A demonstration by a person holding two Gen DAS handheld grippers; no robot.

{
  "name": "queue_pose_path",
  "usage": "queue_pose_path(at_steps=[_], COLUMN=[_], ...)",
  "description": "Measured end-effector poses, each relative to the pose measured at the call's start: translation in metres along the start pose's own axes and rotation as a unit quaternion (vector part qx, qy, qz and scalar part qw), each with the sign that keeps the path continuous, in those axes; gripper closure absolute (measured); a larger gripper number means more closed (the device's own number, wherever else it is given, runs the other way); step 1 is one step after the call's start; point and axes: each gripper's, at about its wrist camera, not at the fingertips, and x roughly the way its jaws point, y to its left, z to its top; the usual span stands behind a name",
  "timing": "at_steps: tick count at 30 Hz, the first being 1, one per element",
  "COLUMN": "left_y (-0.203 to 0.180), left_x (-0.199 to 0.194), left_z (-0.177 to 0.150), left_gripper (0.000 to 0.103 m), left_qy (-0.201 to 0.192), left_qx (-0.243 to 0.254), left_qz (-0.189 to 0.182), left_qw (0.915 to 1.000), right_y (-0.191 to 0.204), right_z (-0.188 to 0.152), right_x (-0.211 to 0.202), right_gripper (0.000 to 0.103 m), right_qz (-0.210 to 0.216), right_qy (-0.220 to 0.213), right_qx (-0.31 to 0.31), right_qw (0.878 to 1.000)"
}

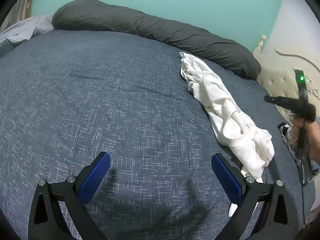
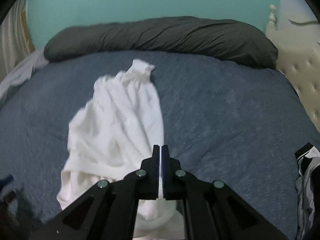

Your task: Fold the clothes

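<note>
Your right gripper (image 2: 161, 150) is pinching the white garment (image 2: 118, 120), which is trailing lengthwise toward the dark bolster pillow (image 2: 160, 38); your left gripper (image 1: 161, 164) is gaping empty, farther away.

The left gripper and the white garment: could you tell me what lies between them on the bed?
Nothing but bare blue bedspread, as the left wrist view shows. The open left gripper holds nothing, and the white garment lies crumpled off to its right.

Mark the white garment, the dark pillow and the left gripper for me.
white garment (image 1: 218, 102), left wrist view, crumpled middle.
dark pillow (image 2: 160, 38), right wrist view, its middle.
left gripper (image 1: 161, 180), left wrist view, midway between fingertips.
</note>
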Motion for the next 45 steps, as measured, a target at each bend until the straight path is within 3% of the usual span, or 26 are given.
queue_pose_path(at_steps=[2,5,10,21,23,28,29,38,45], left_y=[0.0,0.001,0.002,0.004,0.004,0.006,0.006,0.0,-0.006], left_x=[-0.001,-0.001,0.0,0.005,0.005,0.007,0.007,0.008,0.01], left_z=[0.0,0.0,0.001,0.0,0.0,0.0,-0.001,-0.003,-0.004], left_gripper=[0.0,0.0,0.0,0.0,0.0,0.0,0.0,0.0,0.0], left_qy=[-0.001,-0.001,0.0,0.007,0.008,0.01,0.011,0.013,0.016], left_qx=[0.001,-0.001,-0.004,-0.009,-0.01,-0.013,-0.013,-0.002,0.003], left_qz=[0.0,0.001,0.001,-0.001,-0.002,-0.002,-0.002,-0.003,-0.007], left_qw=[1.0,1.0,1.0,0.9999,0.9999,0.9999,0.9999,0.9999,0.9999], right_y=[0.0,0.012,0.028,0.057,0.056,0.045,0.045,0.017,-0.044], right_z=[0.003,-0.006,-0.026,-0.049,-0.048,-0.031,-0.027,0.016,0.003], right_x=[0.001,0.012,0.033,0.08,0.081,0.065,0.06,0.0,-0.051], right_gripper=[0.102,0.099,0.059,0.056,0.056,0.095,0.099,0.102,0.102], right_qz=[0.03,0.038,0.038,-0.021,-0.031,-0.018,-0.02,-0.016,-0.022], right_qy=[0.02,0.059,0.091,0.129,0.119,0.068,0.06,-0.04,-0.083], right_qx=[-0.005,-0.021,-0.044,-0.138,-0.138,-0.094,-0.095,-0.036,0.025], right_qw=[0.999,0.997,0.994,0.982,0.983,0.993,0.994,0.998,0.996])
